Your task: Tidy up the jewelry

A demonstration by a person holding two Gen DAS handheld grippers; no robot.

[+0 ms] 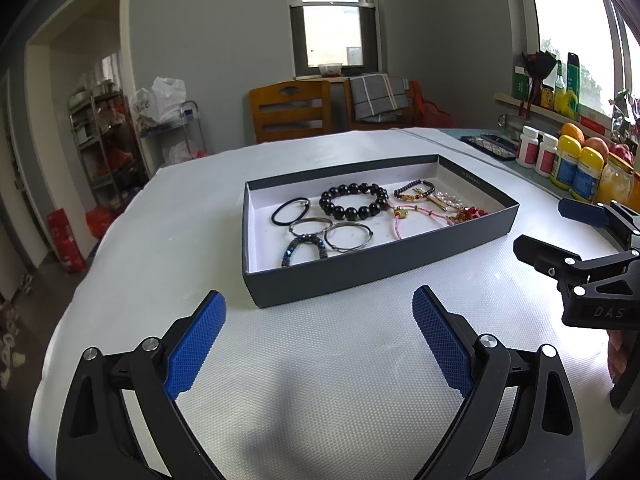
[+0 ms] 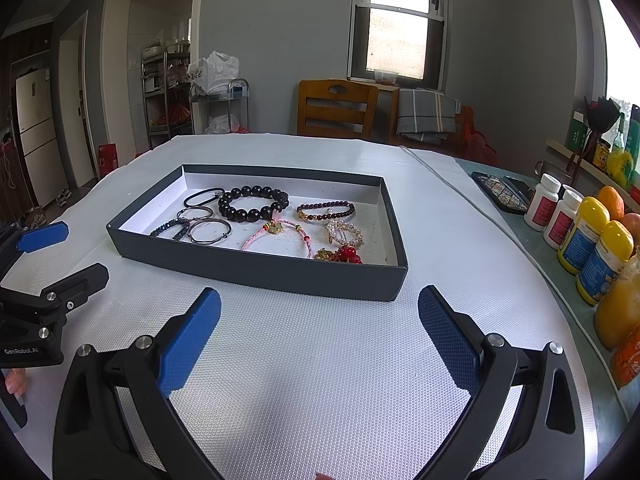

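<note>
— Grippers first: what are they doing?

— Left gripper is hovering over the near edge of the white textured table cover, jaws spread wide and holding nothing. Right gripper is hovering likewise, jaws wide apart and empty, near the same edge.

— Jewelry?

— All pieces are lying inside the dark shallow box, which is sitting mid-cover. Black bead bracelet is resting toward the box's far wall; black hair tie is lying at its left end, just beside two silver bangles. Pink cord bracelet is lying centrally; red beaded piece is sitting by the near wall, right end.

— Surroundings?

— Yellow-capped bottles are standing along the table's right edge.
</note>
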